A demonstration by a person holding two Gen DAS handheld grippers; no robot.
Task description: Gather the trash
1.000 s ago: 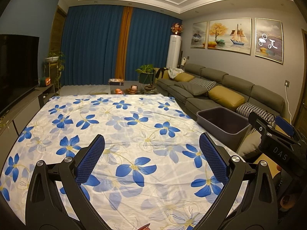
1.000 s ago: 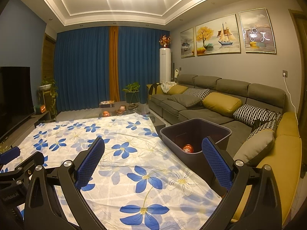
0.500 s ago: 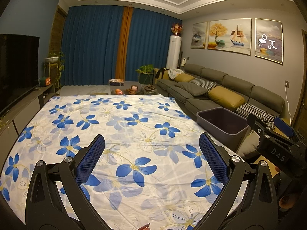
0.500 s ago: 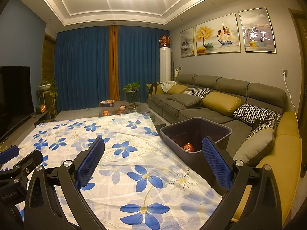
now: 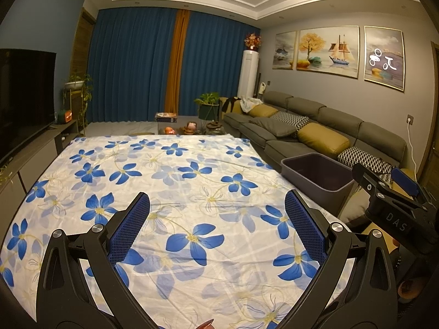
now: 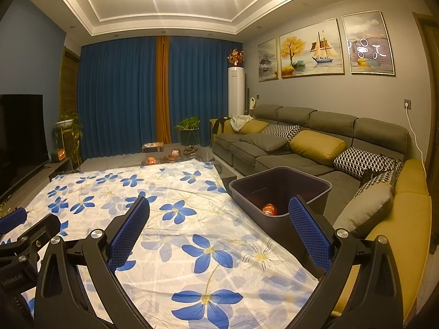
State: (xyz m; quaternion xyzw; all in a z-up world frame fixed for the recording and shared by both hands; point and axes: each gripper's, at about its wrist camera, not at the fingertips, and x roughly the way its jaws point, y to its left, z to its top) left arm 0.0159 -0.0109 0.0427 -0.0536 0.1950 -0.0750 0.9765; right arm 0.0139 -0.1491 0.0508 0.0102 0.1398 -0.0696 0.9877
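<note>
Worktop cloth (image 5: 192, 192) is seen bare of trash. Bin (image 6: 279, 192) sits at its right edge, by the sofa (image 6: 315, 148); one orange item (image 6: 269, 209) lies inside. Left claw (image 5: 216, 222) and right claw (image 6: 219, 224) are held wide, empty. Remaining trash should be located first; a small reddish bit (image 5: 206, 324) at the near edge is unidentifiable.

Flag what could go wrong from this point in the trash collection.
1. Both the left gripper and right gripper have open, empty jaws; a small reddish tip at the left view's bottom edge could get overlooked.
2. The bin overhangs the floral cloth's edge and might tip if bumped.
</note>
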